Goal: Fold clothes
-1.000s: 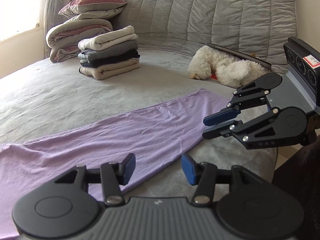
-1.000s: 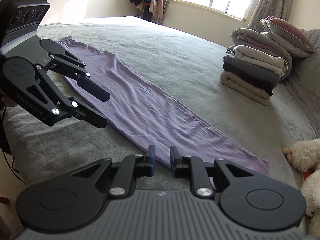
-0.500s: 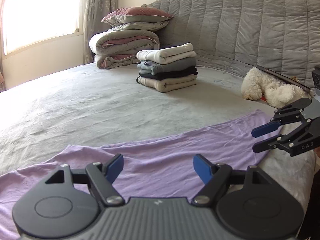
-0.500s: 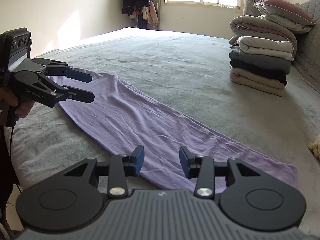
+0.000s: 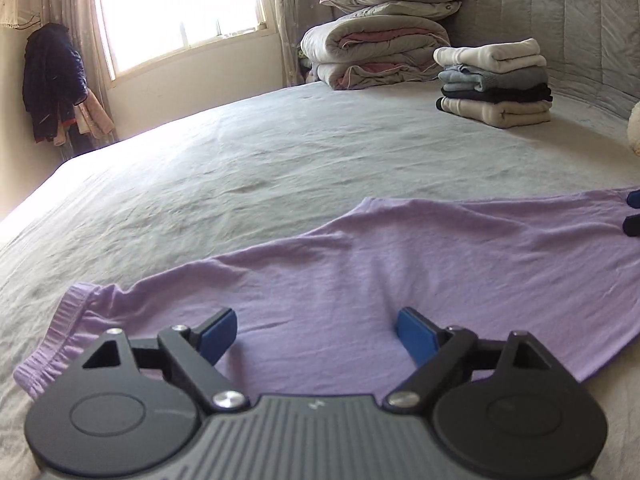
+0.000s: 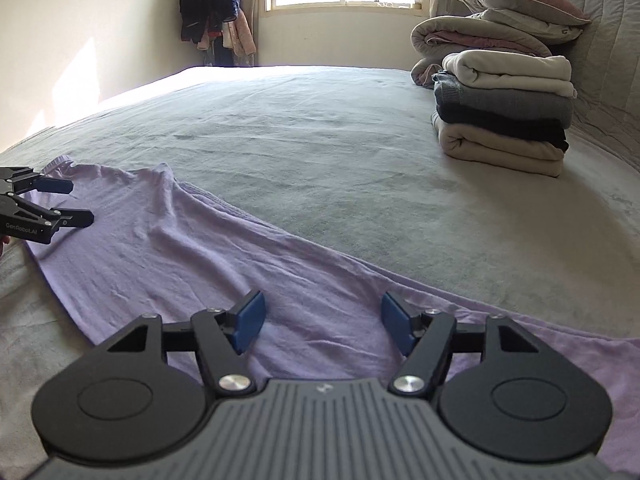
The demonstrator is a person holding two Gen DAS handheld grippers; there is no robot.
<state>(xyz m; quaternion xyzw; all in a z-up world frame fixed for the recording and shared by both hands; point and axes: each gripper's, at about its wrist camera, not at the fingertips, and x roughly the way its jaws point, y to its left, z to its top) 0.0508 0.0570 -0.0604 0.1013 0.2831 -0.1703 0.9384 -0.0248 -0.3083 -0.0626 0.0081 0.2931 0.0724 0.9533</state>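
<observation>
- Left wrist view — the left gripper (image 5: 316,332) is hovering low over a lilac garment (image 5: 400,280) that is lying stretched in a long band across the near edge of a grey bed (image 5: 280,160). Its jaws are opening, the blue pads bare, with cloth beneath them but nothing pinched. The ribbed waistband end (image 5: 60,328) is lying just left of the gripper — probably the firmest place to take hold, since the doubled hem should resist slipping.
- The fabric is looking thin, soft and light; it is wrinkling in shallow ridges and will likely drape and sag once lifted, so a pinch at an edge, not mid-panel, seems wise.
- Right wrist view — the right gripper (image 6: 320,322) is likewise opening over the other end of the lilac garment (image 6: 200,256), holding nothing. The left gripper (image 6: 60,204) is showing at the far left, over the waistband end.
- A stack of folded clothes (image 6: 504,112) is sitting well apart, near the headboard (image 6: 608,40) beside rolled bedding (image 6: 460,36).
</observation>
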